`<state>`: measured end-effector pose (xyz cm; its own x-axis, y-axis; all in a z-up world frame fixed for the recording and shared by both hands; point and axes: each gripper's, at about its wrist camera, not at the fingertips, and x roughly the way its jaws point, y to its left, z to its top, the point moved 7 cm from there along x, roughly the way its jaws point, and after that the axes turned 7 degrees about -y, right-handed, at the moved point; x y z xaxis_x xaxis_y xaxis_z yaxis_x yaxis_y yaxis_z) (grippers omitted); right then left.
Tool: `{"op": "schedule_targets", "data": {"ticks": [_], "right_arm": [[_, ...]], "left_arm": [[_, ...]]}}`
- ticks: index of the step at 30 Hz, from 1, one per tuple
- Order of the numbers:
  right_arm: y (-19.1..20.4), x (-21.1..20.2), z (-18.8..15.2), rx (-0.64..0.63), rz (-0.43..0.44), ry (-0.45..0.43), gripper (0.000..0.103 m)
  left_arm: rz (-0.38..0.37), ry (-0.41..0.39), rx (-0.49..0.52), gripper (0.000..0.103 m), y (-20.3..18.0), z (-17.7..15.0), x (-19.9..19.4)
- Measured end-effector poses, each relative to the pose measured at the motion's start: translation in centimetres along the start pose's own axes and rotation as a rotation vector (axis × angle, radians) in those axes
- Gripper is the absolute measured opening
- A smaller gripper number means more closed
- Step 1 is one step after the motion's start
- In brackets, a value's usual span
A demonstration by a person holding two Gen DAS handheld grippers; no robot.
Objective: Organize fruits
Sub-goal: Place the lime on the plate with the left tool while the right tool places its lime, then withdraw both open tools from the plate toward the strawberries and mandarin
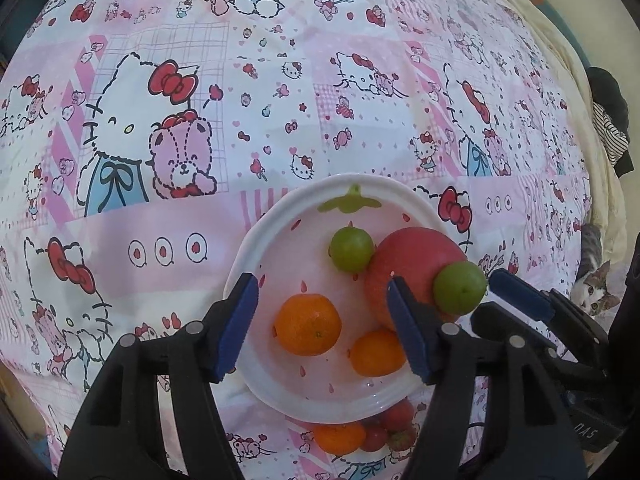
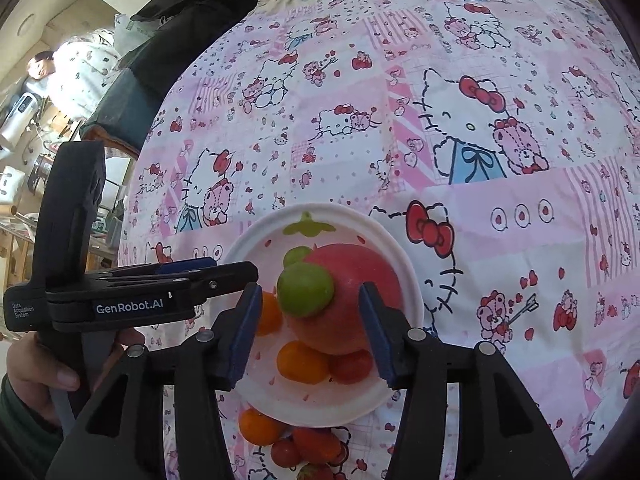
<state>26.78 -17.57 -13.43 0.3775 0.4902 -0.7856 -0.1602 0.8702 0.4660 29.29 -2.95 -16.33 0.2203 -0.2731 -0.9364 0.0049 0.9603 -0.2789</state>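
Fruit sits heaped on the white plate point(image 1: 256, 248) on the bed near its close edge — big tomato point(image 1: 416, 264), two green plums point(image 1: 351, 249), two oranges point(image 1: 309, 325). One plum point(image 2: 306, 289) rests against the tomato, likely to roll. Left gripper point(image 1: 322, 328) and right gripper point(image 2: 308, 330) both hang half-open above the plate, holding nothing. More fruit point(image 2: 304, 440) lies at the plate's near rim. Best next: lift clear slowly, don't nudge the plum. Skins smooth, round; plate glossy; bedsheet point(image 1: 200, 80) soft cotton.
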Motion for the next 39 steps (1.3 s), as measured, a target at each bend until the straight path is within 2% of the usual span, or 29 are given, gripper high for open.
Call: {"op": "schedule_targets", "data": {"ticks": [5, 7, 8, 9, 12, 16, 22, 30, 35, 39], "right_arm": [[-1.2, -1.4, -0.6, 0.0, -0.072, -0.009, 0.061], [-2.5, -2.6, -1.2, -0.008, -0.168, -0.004, 0.066], [-3.3, -3.0, -1.6, -0.013, -0.22, 0.006, 0.069], [-4.7, -3.3, -2.4, -0.019, -0.323, 0.051, 0.072], [-8.0, -3.5, -4.3, -0.018, -0.46, 0.151, 0.073], [-10.7, -4.3, -6.1, -0.011, -0.553, 0.231, 0.073], [-11.4, -5.9, -7.1, -0.011, -0.588, 0.25, 0.073], [-9.2, -7.3, -8.8, -0.014, -0.512, 0.211, 0.073], [-7.5, -6.6, -10.7, -0.058, -0.499, 0.23, 0.073], [-6.1, -7.2, -12.4, -0.084, -0.475, 0.242, 0.073]], "left_arm": [[0.004, -0.002, 0.008, 0.065, -0.2, -0.7, -0.3], [0.01, -0.011, 0.013, 0.078, -0.3, -1.1, -0.6], [0.011, -0.019, 0.017, 0.08, -0.5, -1.3, -0.9], [0.016, -0.022, 0.025, 0.08, -0.6, -1.4, -1.0], [0.026, -0.021, 0.05, 0.08, -1.3, -2.1, -1.0], [0.028, -0.011, 0.058, 0.08, -1.8, -3.3, -1.0], [0.029, -0.012, 0.068, 0.08, -1.8, -4.8, -1.7], [0.04, -0.022, 0.068, 0.08, -1.5, -7.1, -2.8], [0.018, 0.019, 0.047, 0.08, -1.7, -9.5, -2.7], [0.002, 0.041, 0.079, 0.08, -2.6, -11.1, -2.9]]}}
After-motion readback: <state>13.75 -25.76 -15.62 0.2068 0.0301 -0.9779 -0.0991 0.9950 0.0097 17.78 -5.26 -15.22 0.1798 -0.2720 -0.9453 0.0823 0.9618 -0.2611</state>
